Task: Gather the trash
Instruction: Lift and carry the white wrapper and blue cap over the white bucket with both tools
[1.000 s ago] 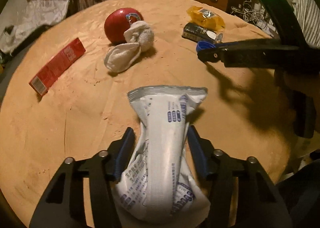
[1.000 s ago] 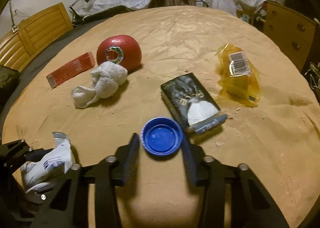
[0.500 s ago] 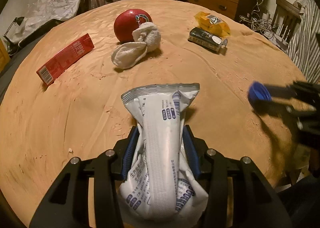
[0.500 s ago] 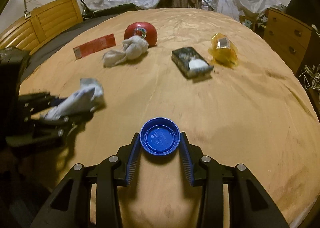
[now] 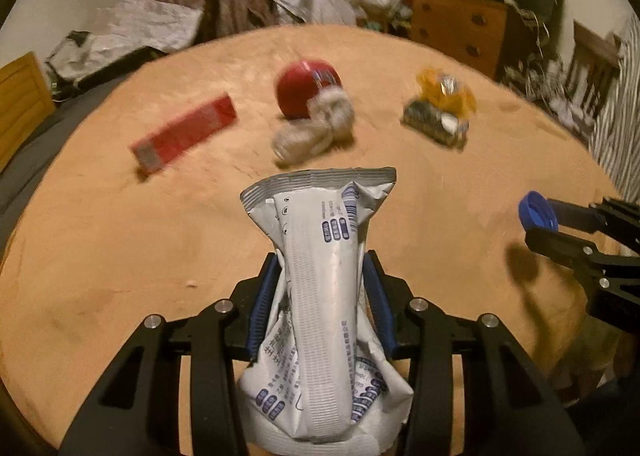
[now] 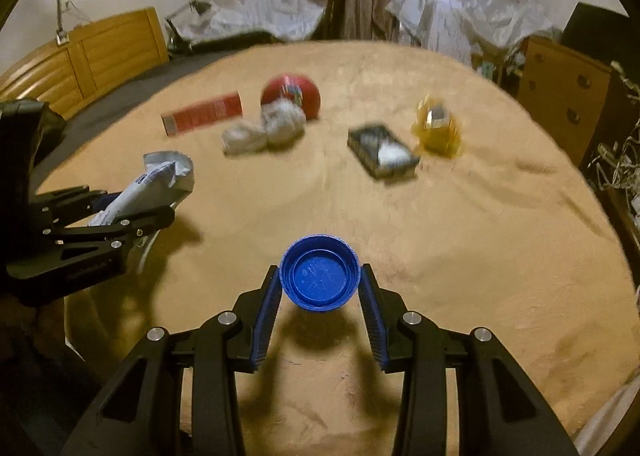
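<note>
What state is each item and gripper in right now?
Left gripper: shut on wrapper.
Wrapper: crumpled, held off the table.
Right gripper: shut on cap.
Cap: held, open side toward the camera.
Red box: lying flat on table.
Red ball: resting on table, behind the rag.
Rag: bunched, on table.
Black pack: lying flat, on table.
Yellow bag: crumpled, on table.

A crumpled white plastic wrapper with blue print (image 5: 320, 288) stood upright, pinched at its middle. A round blue plastic bottle cap (image 6: 319, 277), hollow side showing, hung clamped by its rim above the tan table's near edge (image 6: 500, 276).
</note>
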Demonstrator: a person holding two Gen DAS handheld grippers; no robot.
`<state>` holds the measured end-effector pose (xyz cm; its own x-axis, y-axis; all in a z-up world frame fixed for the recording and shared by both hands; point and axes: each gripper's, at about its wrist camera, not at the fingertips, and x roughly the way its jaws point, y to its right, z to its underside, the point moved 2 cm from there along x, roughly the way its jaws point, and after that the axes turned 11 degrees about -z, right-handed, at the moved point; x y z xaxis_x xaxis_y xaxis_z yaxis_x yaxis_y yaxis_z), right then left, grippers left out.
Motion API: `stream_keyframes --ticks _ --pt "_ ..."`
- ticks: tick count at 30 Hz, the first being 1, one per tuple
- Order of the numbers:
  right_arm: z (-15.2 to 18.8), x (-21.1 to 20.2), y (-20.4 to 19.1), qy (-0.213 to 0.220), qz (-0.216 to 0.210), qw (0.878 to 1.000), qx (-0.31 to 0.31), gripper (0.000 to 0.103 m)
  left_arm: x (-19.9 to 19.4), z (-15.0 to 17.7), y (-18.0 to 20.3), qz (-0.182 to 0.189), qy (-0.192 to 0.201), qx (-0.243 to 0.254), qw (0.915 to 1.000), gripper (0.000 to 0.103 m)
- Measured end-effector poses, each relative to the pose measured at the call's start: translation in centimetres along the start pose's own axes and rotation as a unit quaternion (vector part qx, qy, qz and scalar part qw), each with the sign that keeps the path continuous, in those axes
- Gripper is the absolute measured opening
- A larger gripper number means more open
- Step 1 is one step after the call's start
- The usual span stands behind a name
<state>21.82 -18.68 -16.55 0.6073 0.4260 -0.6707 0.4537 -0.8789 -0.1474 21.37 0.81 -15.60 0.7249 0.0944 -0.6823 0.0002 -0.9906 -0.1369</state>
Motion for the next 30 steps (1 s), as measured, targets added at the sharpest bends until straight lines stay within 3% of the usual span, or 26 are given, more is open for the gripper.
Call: stream_keyframes --ticks 8,18,24,30 --pt "-2.3 -7.7 -3.0 0.101 0.011 0.995 -0.022 0.041 -8.3 -1.6 -0.6 -0.033 0.09 -0.048 0.9942 0.041" --pt "-2.5 -16.7 -6.0 0.202 0.04 0.978 -0.043 0.041 -16.5 -2.6 1.2 -0.085 0.207 -0.075 0.9718 0.042" --pt "-1.9 -20.2 -7.1 0.229 0.037 0.971 -0.051 0.041 -19.0 -2.1 2.5 -0.095 0.239 -0.084 0.9627 0.041" --pt "-1.5 -21.7 -7.4 0.238 0.036 0.969 -0.049 0.041 -19.5 -2.0 3.3 -0.09 0.244 -0.083 0.9619 0.041"
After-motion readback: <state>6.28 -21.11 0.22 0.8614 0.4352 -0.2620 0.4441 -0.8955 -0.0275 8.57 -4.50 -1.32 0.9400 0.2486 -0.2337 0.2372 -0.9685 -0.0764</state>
